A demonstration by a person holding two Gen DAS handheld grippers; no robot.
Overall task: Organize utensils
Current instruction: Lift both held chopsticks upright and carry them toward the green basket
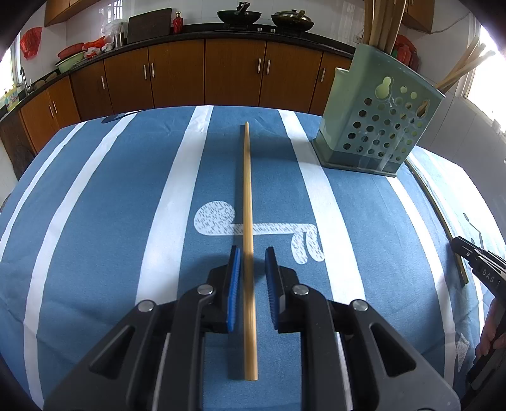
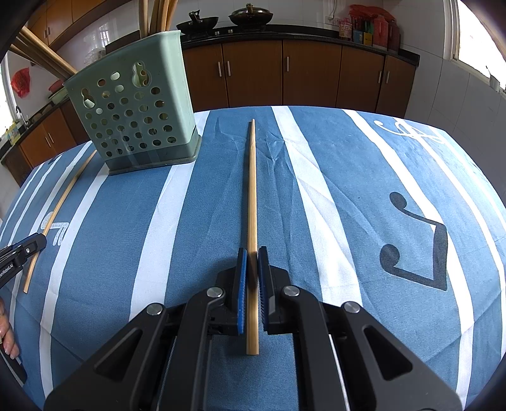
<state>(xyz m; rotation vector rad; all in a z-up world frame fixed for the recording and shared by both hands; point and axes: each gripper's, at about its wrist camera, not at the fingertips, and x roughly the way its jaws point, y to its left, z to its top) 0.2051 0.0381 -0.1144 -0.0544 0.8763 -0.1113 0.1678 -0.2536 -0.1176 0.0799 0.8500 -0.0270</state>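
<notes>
A bamboo chopstick [image 1: 248, 196] lies lengthwise on the blue striped tablecloth [image 1: 126, 221], running between the blue pads of my left gripper [image 1: 252, 249]. That gripper is narrowly open, with a small gap on each side of the stick. My right gripper [image 2: 252, 249] is shut on a second chopstick [image 2: 252, 189] that points away over the cloth. A green perforated utensil holder [image 1: 376, 126] [image 2: 136, 117] stands at the back between the two, with several chopsticks upright in it. Each view catches the other gripper [image 1: 458, 245] [image 2: 39, 242] at its edge, along its chopstick [image 1: 436, 202] [image 2: 60, 205].
The far table edge [image 2: 284, 107] drops off toward brown kitchen cabinets [image 1: 234, 72] with two woks [image 1: 238, 15] on the counter. A person's hand [image 2: 6, 335] shows at the left border of the right wrist view.
</notes>
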